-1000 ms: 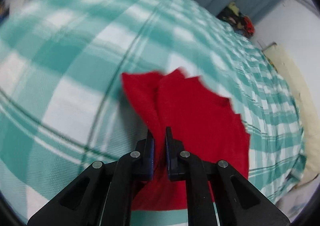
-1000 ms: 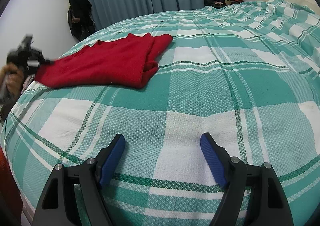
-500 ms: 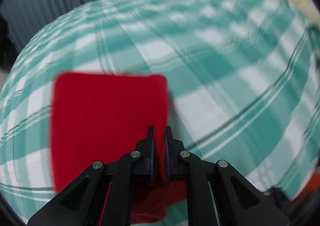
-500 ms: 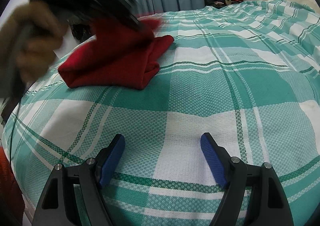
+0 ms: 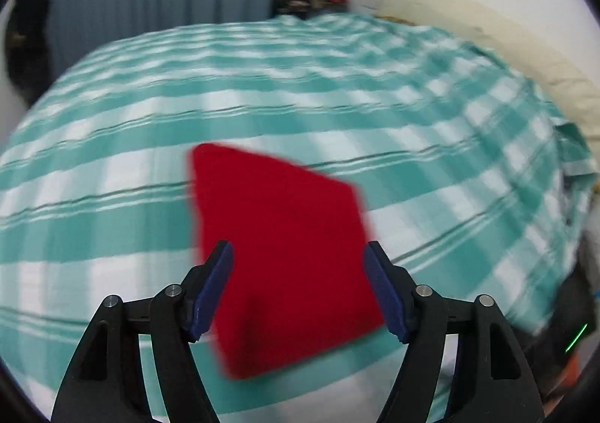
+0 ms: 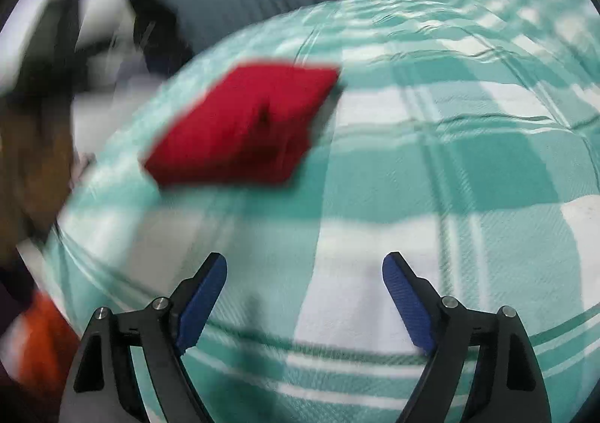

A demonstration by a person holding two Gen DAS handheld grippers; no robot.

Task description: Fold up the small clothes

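Lying folded on the checked bedspread (image 5: 112, 235), red cloth (image 5: 285, 254) shows no writing.

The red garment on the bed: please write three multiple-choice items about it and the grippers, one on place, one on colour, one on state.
1. Where does the red garment lie?
A. on the checked bedcover
B. on the floor
C. on a chair

2. What colour are the gripper pads?
A. yellow
B. blue
C. white

3. How is the left gripper?
A. clamped on the garment
B. holding a hanger
C. open, holding nothing

Answers: 1 A, bedcover surrounds it; 2 B, pads look blue in both views; 3 C, the jaws have just been opening and stand apart above the garment.
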